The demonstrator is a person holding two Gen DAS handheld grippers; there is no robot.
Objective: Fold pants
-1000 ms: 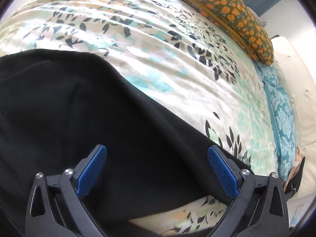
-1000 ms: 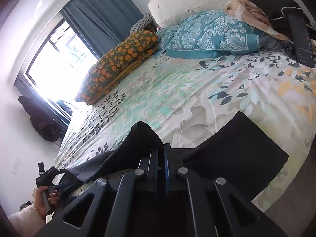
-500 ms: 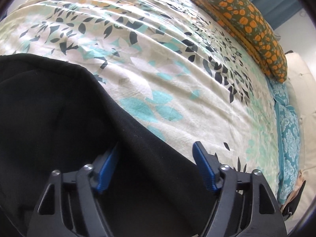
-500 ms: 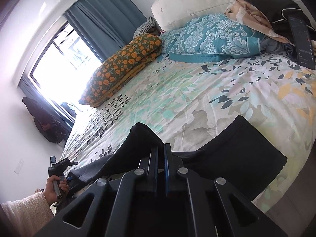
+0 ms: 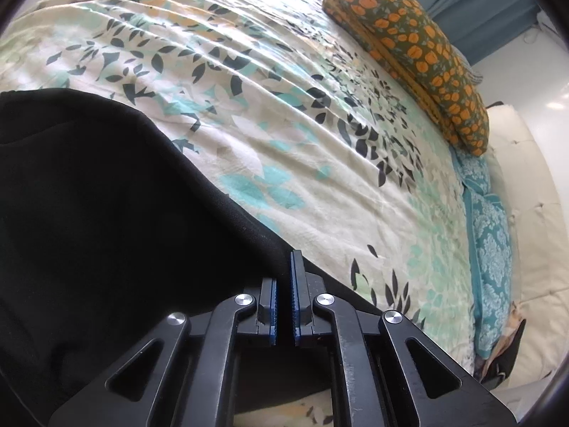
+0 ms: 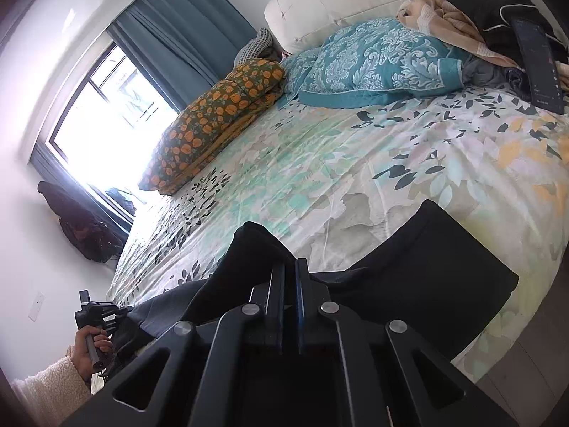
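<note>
**Trainee:** Where do the pants lie, and what do the grippers hold?

**Instructor:** The black pants lie along the near edge of the bed, filling the left wrist view from 6 to 9 o'clock. Your left gripper has just been closing and now stands pinched together on the upper edge of the fabric, which runs between the blue pads. In the right wrist view, your right gripper is clamped narrow on a raised peak of the pants, with cloth draping away toward 3 and 8 o'clock. Your left hand shows at 8 o'clock, gripping its handle.

**Trainee:** What could go wrong from here?

**Instructor:** In my judgement, three things. First, the left gripper may hold only one layer near the edge; if you lift quickly, the fabric can slide out or the lower layer can stay behind. Second, if you raise the two grippers unevenly, the span between them sags or twists and the fold lands crooked. Third, dragging the cloth low across the floral cover could bunch both. The orange-patterned pillow at 1 o'clock is well apart and poses no obstruction.

**Trainee:** And the remedy?

**Instructor:** Lift slowly and confirm that both layers rise together.
</note>
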